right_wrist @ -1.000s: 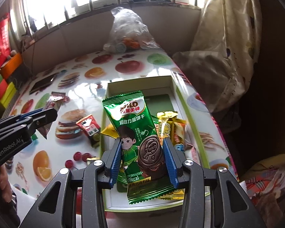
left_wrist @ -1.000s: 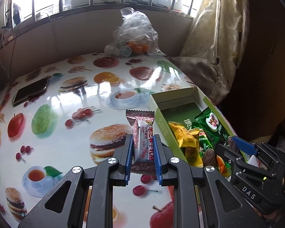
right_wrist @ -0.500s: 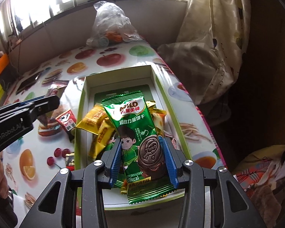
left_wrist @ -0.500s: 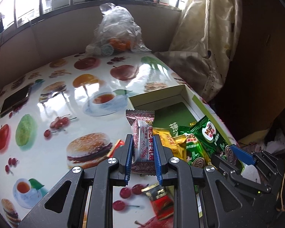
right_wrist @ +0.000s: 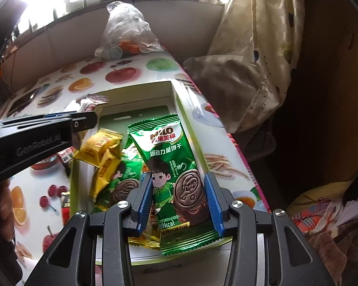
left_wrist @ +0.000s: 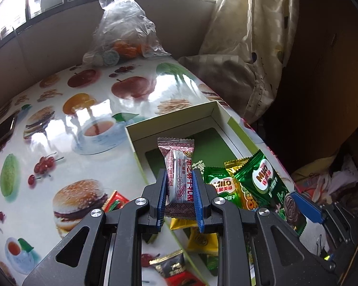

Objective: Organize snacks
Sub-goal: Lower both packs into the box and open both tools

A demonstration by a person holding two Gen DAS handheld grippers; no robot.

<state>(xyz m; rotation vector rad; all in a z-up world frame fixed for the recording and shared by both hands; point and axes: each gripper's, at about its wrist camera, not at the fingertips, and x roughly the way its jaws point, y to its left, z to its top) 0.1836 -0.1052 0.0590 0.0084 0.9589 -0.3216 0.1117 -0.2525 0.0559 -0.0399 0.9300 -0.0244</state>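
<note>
The left gripper [left_wrist: 179, 191], closed on one white-and-red candy [left_wrist: 179, 174], has moved from over the table to above the box [left_wrist: 241, 128]. The right gripper [right_wrist: 179, 200] still clamps one green biscuit pack [right_wrist: 171, 157] over the box, where two yellow packets [right_wrist: 105, 152] lie.

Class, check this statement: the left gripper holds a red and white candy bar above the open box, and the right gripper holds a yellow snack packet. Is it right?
One error: the right gripper holds a green Milo biscuit packet, not a yellow one, as the right wrist view shows. The left gripper does hold the red and white candy bar above the open box.
</note>
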